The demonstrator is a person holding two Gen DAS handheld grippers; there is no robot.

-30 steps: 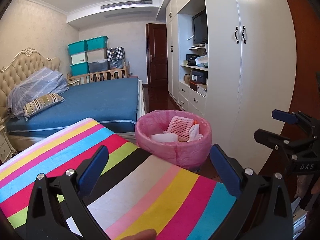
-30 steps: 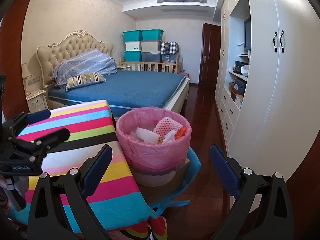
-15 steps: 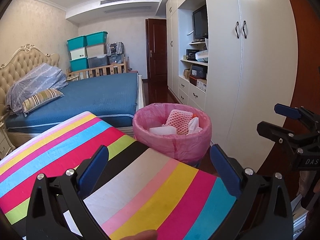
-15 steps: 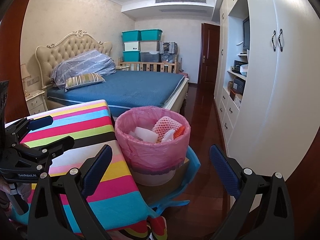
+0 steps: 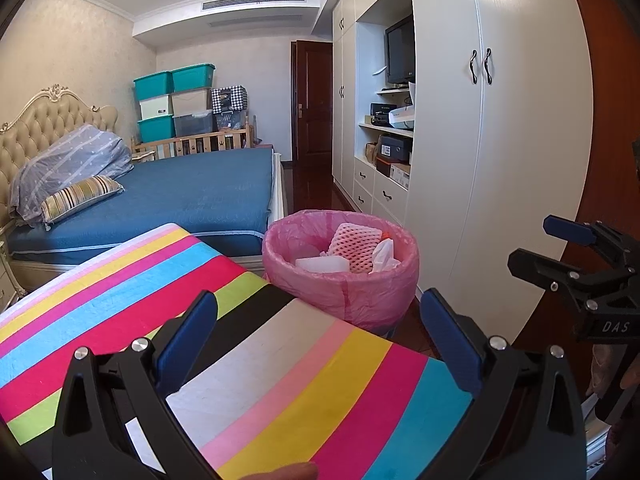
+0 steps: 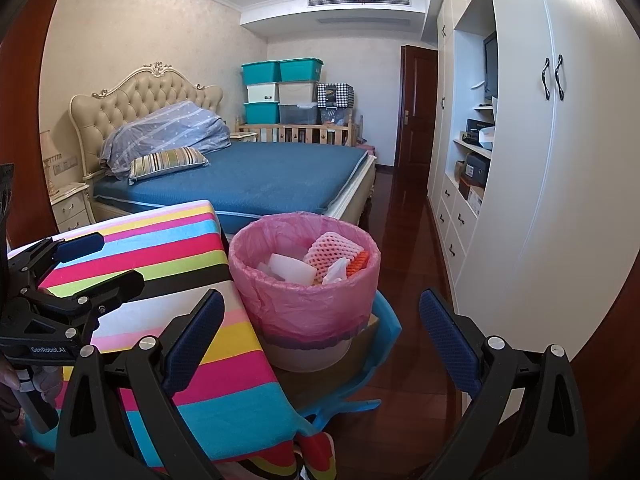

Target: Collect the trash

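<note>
Drifting back and slightly upward is what both views are showing against the frames half a second and a second ago — the bin is sitting a little lower and further off in each, and nothing has been dropped or picked up in that interval. Judged from this, the collecting looks finished or nearly so: no loose trash is showing on the cloth.

Largest first. One striped tablecloth [image 5: 280, 380] is filling the left wrist view from 6 to 9 o'clock, bare of litter. One pink-lined trash bin [image 5: 340, 276] is standing just beyond its far edge, at about 1 o'clock from centre; in the right wrist view the trash bin [image 6: 304, 300] is resting on a low stand just beside the cloth.

Inside the bin — four pieces counted: one pink foam net [image 6: 334, 254], one white plastic container [image 6: 290, 268], one crumpled white tissue [image 6: 336, 270], one orange scrap [image 6: 360, 260] at the 3 o'clock rim.

The left gripper [image 5: 318, 336] is hanging wide apart, holding nothing. The right gripper [image 6: 322, 334] is likewise spread wide and empty.
</note>
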